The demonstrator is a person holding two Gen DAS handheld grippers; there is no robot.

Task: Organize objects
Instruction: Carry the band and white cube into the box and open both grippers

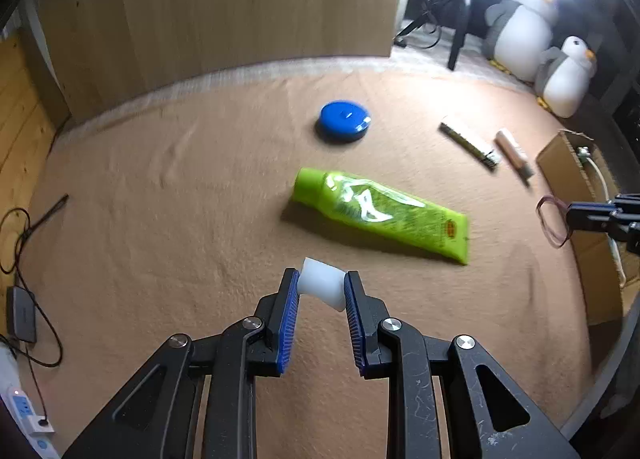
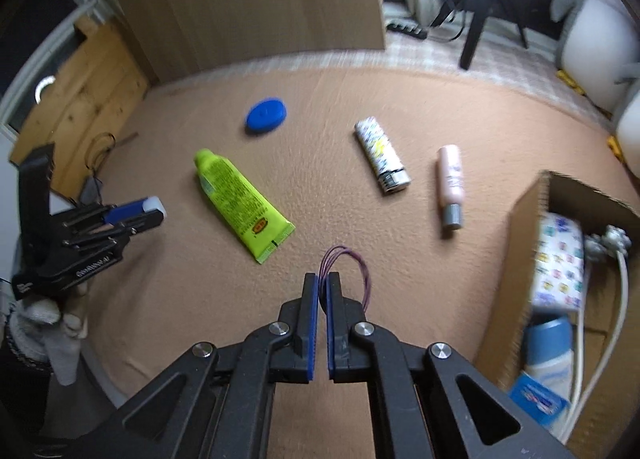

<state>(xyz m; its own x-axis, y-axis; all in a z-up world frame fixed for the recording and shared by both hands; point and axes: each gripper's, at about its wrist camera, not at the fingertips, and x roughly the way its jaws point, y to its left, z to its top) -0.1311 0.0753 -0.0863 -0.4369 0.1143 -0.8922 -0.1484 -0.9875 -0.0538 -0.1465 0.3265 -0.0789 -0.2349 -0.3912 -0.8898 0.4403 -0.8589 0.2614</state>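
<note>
The open brown cardboard box [image 2: 520, 243] is holding a patterned pack [image 2: 558, 259] and a blue-capped bottle [image 2: 548, 343]. Both grippers are angling downward: the left gripper [image 1: 322, 291] is clamping a small white cylindrical cap [image 1: 322, 285]; the right gripper [image 2: 322, 291] is pinching thin purple rubber bands [image 2: 352, 263] above the tan cloth [image 2: 320, 187].

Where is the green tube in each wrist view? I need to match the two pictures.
Left wrist view: the green tube lies at centre, just beyond the left tongs, cap end pointing left.
Right wrist view: the green tube lies left of centre, cap end away from the camera, crimped end near the right tongs.
Shared landmark: the blue round lid, on the cloth beyond the tube's cap end.
</note>
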